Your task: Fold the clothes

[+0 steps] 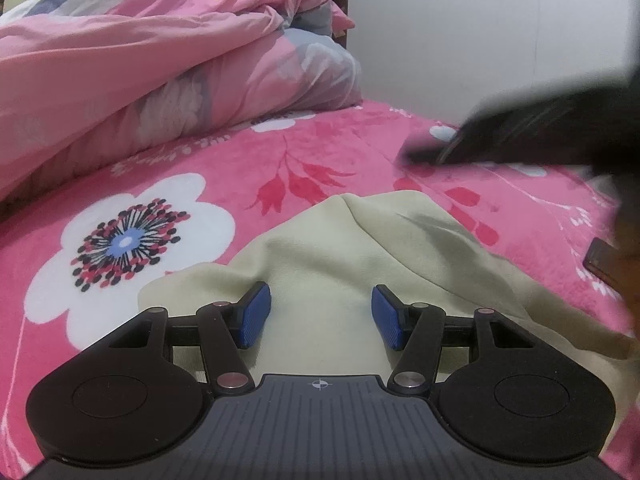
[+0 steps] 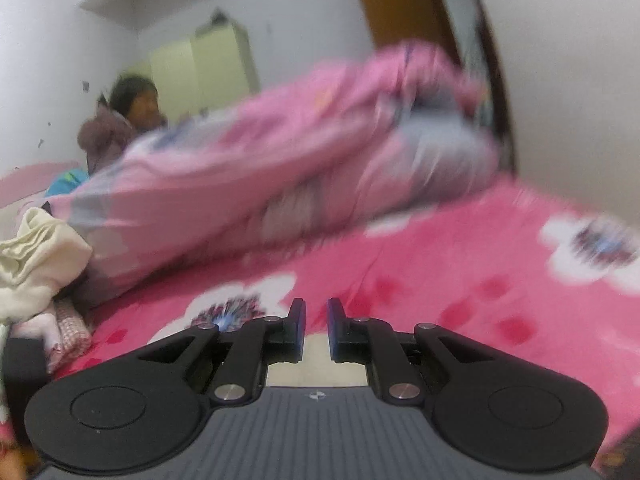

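My left gripper (image 1: 321, 316) hangs open over the garment (image 1: 360, 240); my right gripper (image 2: 316, 330) – nearly closed, empty – could snag cloth ahead, undoing the fold.

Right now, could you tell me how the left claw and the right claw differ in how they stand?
The left claw stands open over the pale green garment, gripping nothing; the right claw is nearly closed, a narrow empty gap between its pads. The left claw's view is sharp; the right claw's is motion-blurred, facing the pink quilt. Both have blue pads and black linkages.
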A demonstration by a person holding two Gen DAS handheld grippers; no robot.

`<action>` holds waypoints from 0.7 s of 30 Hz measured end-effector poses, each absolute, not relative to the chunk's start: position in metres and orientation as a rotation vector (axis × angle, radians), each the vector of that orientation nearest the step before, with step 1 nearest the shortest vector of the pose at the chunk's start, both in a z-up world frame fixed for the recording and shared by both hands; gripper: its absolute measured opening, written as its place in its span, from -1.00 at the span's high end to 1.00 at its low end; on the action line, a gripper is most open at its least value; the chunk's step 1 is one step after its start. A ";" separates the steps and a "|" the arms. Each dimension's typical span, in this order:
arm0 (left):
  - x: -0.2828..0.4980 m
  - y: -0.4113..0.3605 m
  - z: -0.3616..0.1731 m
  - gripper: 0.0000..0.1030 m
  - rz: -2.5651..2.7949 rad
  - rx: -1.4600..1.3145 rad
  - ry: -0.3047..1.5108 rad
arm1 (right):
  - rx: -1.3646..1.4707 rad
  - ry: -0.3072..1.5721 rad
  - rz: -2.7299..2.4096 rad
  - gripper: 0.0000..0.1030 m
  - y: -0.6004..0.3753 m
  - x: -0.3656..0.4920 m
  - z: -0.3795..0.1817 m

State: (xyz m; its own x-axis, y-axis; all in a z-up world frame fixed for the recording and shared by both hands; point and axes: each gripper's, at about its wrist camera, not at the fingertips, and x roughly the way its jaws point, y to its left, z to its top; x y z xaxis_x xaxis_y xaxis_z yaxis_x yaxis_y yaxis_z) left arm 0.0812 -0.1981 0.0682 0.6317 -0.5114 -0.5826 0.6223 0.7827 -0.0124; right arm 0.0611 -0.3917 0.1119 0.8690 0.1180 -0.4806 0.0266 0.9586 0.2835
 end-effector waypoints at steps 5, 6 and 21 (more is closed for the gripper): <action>0.080 -0.198 0.067 -0.10 -0.653 0.196 0.595 | 0.291 0.707 0.006 0.94 -0.405 0.102 0.052; 0.080 -0.197 0.066 -0.10 -0.654 0.192 0.593 | 0.286 0.705 0.000 0.94 -0.406 0.101 0.059; 0.078 -0.193 0.065 -0.10 -0.656 0.175 0.579 | 0.238 0.661 -0.040 0.90 -0.408 0.118 0.080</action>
State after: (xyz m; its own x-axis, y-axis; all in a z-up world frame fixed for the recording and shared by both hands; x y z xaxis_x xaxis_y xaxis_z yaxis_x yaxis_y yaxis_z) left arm 0.0776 -0.1930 0.0650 0.6416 -0.5252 -0.5591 0.6198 0.7843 -0.0255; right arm 0.1185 -0.4084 0.0801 0.7898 0.0388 -0.6122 0.1121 0.9721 0.2062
